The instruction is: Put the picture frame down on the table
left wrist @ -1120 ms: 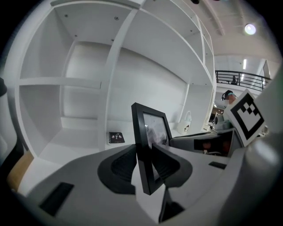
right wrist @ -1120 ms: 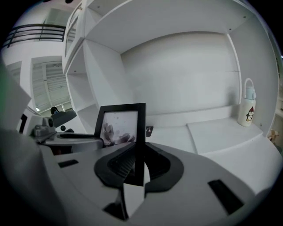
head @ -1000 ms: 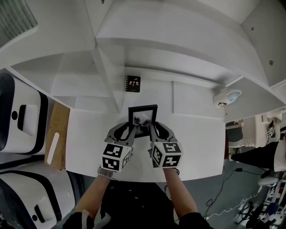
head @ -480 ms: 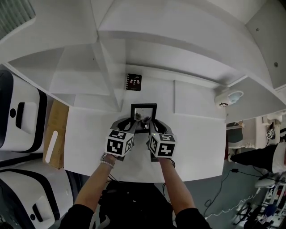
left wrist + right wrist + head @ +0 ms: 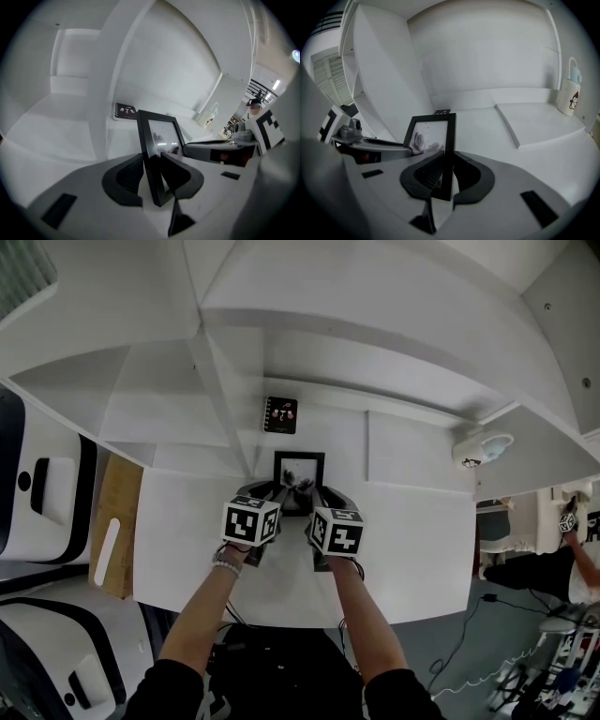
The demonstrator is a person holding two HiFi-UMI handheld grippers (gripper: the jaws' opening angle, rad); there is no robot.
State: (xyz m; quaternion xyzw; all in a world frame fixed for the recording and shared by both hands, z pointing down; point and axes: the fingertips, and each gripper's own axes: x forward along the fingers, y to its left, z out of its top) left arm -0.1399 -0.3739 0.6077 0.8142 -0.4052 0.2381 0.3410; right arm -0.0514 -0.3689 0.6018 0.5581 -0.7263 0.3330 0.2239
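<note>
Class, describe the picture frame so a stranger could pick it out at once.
Find the white table below the shelves. At its middle the left hand-held gripper and the right hand-held gripper each clamp a side of the frame. Unlike the dark card behind it, it has a black border round a pale picture.

Black picture frame [image 5: 299, 471], white table [image 5: 412, 549]

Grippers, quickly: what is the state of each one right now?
Left gripper: closed on the left edge of the black rectangular picture frame.
Right gripper: closed on that frame's right edge.
</note>
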